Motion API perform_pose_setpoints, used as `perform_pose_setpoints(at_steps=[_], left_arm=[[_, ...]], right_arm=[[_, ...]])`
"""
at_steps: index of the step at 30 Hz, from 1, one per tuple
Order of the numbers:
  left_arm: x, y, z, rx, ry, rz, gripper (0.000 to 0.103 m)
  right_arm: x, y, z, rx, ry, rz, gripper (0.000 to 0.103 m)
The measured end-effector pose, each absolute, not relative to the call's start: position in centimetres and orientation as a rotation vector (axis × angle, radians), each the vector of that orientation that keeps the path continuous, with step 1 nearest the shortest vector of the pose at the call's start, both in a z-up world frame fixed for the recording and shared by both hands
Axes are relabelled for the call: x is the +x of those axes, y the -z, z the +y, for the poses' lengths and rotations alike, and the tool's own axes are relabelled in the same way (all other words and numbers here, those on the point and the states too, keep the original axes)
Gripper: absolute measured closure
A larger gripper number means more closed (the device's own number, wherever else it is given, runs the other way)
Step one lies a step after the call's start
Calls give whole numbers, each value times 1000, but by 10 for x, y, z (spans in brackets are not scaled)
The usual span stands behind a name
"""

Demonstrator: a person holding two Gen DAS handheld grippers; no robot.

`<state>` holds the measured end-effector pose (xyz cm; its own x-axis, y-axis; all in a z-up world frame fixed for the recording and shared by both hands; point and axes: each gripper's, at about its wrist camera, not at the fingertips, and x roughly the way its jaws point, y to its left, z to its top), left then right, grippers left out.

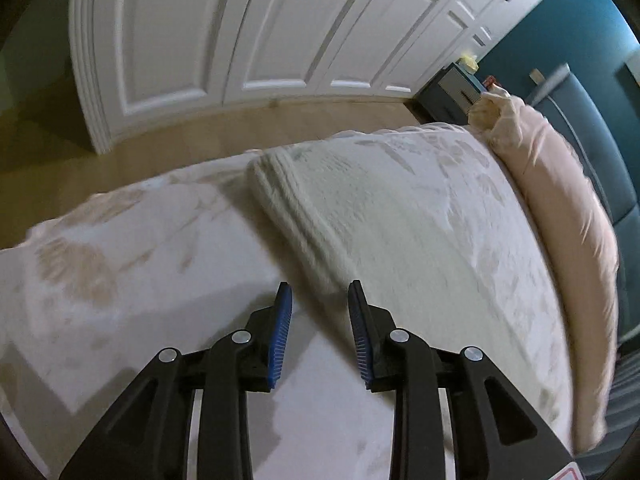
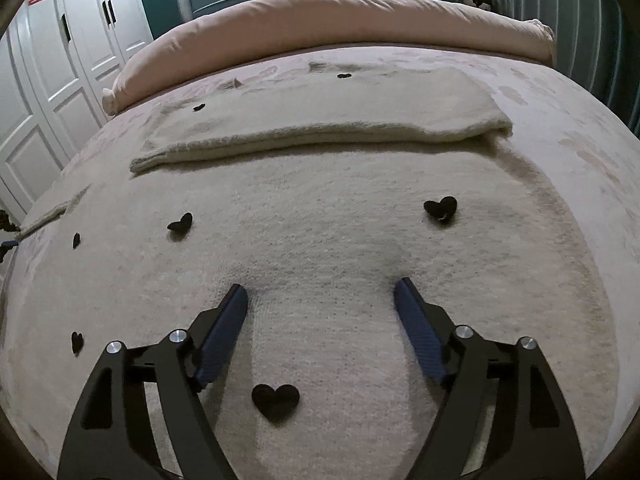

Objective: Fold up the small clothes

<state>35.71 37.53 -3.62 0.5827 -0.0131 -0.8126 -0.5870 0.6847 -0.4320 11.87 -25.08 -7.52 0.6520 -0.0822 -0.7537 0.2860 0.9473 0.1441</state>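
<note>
The cream sweater (image 2: 320, 240) lies flat on the bed (image 2: 560, 92), partly folded. Both the right claw (image 2: 320, 296) and left claw (image 1: 320, 292) gape empty; pinching the bedspread too would likely drag everything.

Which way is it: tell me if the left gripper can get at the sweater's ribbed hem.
Probably yes: the left gripper is open, the ribbed hem lies just ahead on the bed, nothing between.
</note>
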Motion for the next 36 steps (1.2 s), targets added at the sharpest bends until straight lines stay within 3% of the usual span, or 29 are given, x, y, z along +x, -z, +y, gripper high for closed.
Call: perform_pose_setpoints(at_steps=[3,5,10,15,19,21,24,27,30,34,36], left_arm=[[368,41,382,-825,-372,870,78],[374,33,380,-821,-343,863,95],[383,-38,324,-632,-160,762,97],[368,-123,196,-484,150,654,97],[336,-152,60,-376,416,650,97],[317,-141,-10,-341,526,714,95],[293,-86,-93,-294,557,881,82],[263,-26,-131,-292,522,1019,80],[249,13,-121,-355,487,1125,80],[242,15,-63,-405,370,1104,80],[261,10,-27,-440,294,1068,72]], right_arm=[[120,77,-249,251,217,840,26],[120,78,-249,246,219,842,25],[120,79,-249,249,217,837,24],[118,80,-251,268,206,825,23],[117,79,-253,286,195,816,22],[115,78,-254,297,186,810,21],[113,78,-256,315,166,802,19],[111,77,-257,330,153,795,18],[109,75,-259,348,141,785,17],[109,65,-261,368,146,789,19],[111,48,-269,402,146,750,19]])
